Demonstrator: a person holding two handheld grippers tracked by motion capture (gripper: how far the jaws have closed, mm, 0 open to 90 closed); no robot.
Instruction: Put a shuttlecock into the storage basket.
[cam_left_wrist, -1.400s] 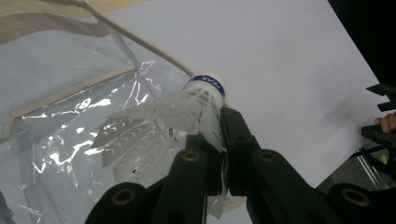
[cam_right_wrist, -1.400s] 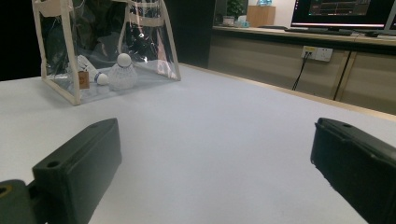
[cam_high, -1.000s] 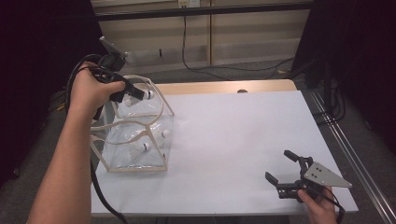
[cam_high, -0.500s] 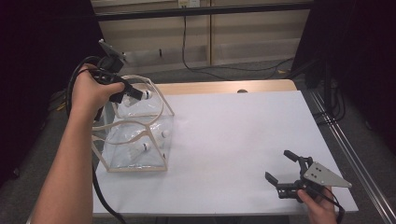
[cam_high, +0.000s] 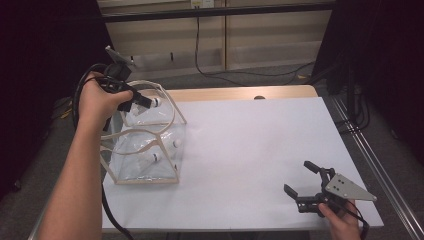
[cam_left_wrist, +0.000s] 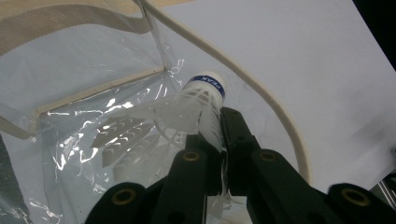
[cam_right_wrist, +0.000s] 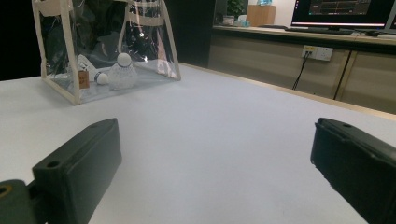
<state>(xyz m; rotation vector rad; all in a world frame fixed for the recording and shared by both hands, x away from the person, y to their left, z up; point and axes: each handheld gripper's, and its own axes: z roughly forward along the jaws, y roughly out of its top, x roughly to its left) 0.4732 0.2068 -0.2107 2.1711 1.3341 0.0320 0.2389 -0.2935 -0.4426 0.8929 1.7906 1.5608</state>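
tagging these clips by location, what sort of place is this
Probably an office or lab recording station: a white table, a computer monitor on a long desk behind, wall sockets with trailing cables, and dark curtains at the sides.

Three white shuttlecocks in all: one shuttlecock (cam_left_wrist: 201, 100) with a blue band round its cork, pinched in the left tongs (cam_left_wrist: 220, 140) above the bag's mouth, and two more shuttlecocks (cam_high: 165, 150) lying inside. One clear plastic bag (cam_high: 150, 172) with cream trim and two cream handles. Two pairs of black tongs, the right tongs (cam_high: 306, 181) spread wide and holding nothing. One white table (cam_high: 250, 145).
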